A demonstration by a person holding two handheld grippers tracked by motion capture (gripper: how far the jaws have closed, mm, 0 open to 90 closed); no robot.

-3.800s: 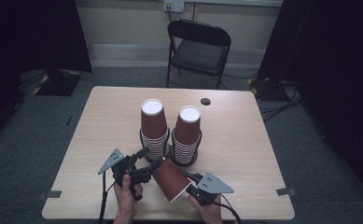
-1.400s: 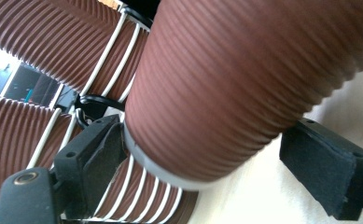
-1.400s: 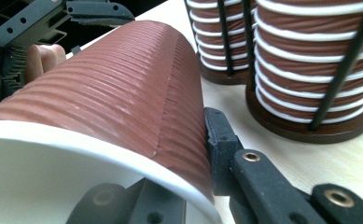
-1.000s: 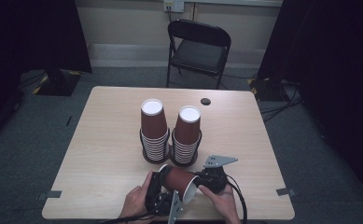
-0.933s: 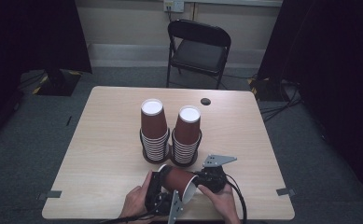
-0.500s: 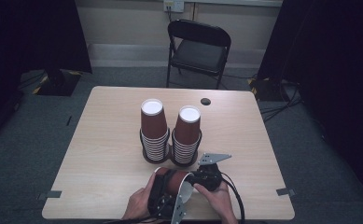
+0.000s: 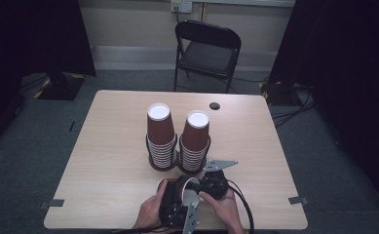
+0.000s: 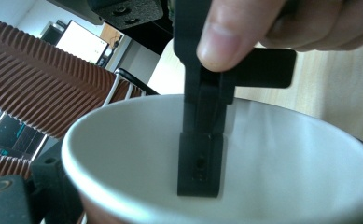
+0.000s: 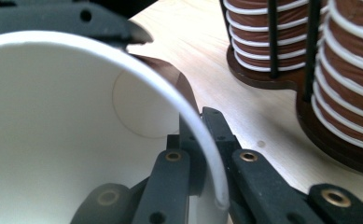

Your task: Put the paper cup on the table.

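The paper cup (image 7: 183,191) lies on its side near the table's (image 7: 109,146) front edge, its white mouth turned toward the person's right, carried between the two grippers just in front of the two cup stacks (image 7: 160,139) in their wire holders. It looks light and thin-walled, ribbed brown outside and smooth white within, so it should crush or go oval under a hard squeeze; the rolled rim (image 9: 202,140) is its stiffest part and the sensible place to take hold. The right gripper (image 9: 202,154) has done so, its jaws pinched shut on the rim, one inside the cup and one outside. The left gripper (image 7: 175,207) wraps the cup's body, jaws wide around it and apparently pressing on the ribbed wall. In the left gripper view the right gripper's jaw reaches down into the cup's mouth, a thumb (image 8: 226,28) pressing above.
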